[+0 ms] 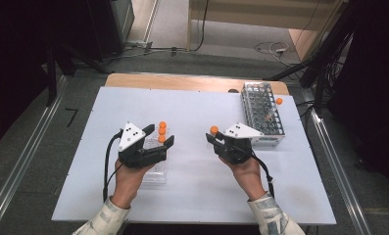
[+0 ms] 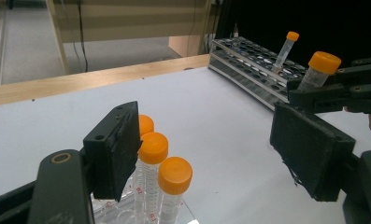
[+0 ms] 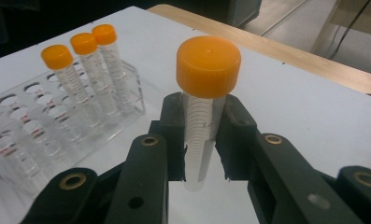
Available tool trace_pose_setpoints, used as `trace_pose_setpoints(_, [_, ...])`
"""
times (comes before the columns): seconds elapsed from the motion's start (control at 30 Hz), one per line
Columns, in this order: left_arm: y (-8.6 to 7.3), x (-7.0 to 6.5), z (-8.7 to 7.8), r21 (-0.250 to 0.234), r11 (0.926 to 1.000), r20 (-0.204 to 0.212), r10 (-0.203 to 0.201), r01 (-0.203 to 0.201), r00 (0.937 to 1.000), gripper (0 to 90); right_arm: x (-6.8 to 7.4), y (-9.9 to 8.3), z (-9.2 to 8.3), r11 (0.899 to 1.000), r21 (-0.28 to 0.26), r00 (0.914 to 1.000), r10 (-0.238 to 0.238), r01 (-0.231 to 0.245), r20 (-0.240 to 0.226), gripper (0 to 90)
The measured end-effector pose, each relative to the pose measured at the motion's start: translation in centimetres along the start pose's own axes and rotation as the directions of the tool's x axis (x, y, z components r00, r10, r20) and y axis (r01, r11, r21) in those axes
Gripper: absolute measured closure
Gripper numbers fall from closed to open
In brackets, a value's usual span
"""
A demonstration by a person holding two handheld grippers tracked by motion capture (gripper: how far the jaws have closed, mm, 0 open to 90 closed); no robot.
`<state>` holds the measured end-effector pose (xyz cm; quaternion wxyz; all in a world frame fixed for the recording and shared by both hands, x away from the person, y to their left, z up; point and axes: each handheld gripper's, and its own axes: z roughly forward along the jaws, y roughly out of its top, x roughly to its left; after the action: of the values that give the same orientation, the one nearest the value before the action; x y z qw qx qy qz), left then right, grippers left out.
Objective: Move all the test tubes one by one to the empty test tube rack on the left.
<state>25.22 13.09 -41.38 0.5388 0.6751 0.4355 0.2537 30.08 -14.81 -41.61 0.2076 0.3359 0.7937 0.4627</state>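
Observation:
My right gripper (image 1: 214, 138) (image 3: 202, 140) is shut on a clear tube with an orange cap (image 3: 208, 65), held upright above the white table top (image 1: 197, 196). In the left gripper view that held tube (image 2: 321, 65) shows at the right. My left gripper (image 1: 158, 136) (image 2: 206, 149) stands open, its jaws on either side of the three orange-capped tubes (image 2: 174, 175) (image 3: 87, 70) without touching them. Those tubes stand in a row at the far end of a clear plastic rack (image 1: 155, 171) (image 3: 43, 135).
A grey wire rack (image 1: 263, 115) (image 2: 248, 60) stands at the back right of the table with one orange-capped tube (image 2: 286, 46) leaning in it. A wooden strip (image 1: 182, 81) runs along the far edge. Cables lie on the floor beyond.

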Motion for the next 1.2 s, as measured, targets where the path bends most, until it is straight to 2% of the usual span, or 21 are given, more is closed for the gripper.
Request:
trace_pose_setpoints(0.33, [0.0,-0.1,0.0,0.002,1.0,0.006,0.004,-0.004,1.0,24.3,1.4,-0.1,0.4,1.0,0.007,0.9992,-0.023,0.023,-0.034,71.7])
trace_pose_setpoints(0.7, [0.1,-0.8,-0.1,0.004,0.9998,0.035,0.017,-0.018,0.9992,24.3,2.7,-0.3,0.8,0.999,0.022,0.9965,-0.047,0.048,-0.069,71.8])
trace_pose_setpoints(0.97, [0.0,-2.3,0.1,0.01,0.9988,0.107,0.047,-0.048,0.9931,26.7,4.1,-0.6,1.4,0.996,0.038,0.9913,-0.077,0.081,-0.107,71.7])
trace_pose_setpoints(1.2, [-0.2,-3.3,0.4,0.017,0.9973,0.169,0.068,-0.072,0.9832,33.3,5.2,-0.6,1.7,0.994,0.042,0.9856,-0.094,0.101,-0.14,71.7])
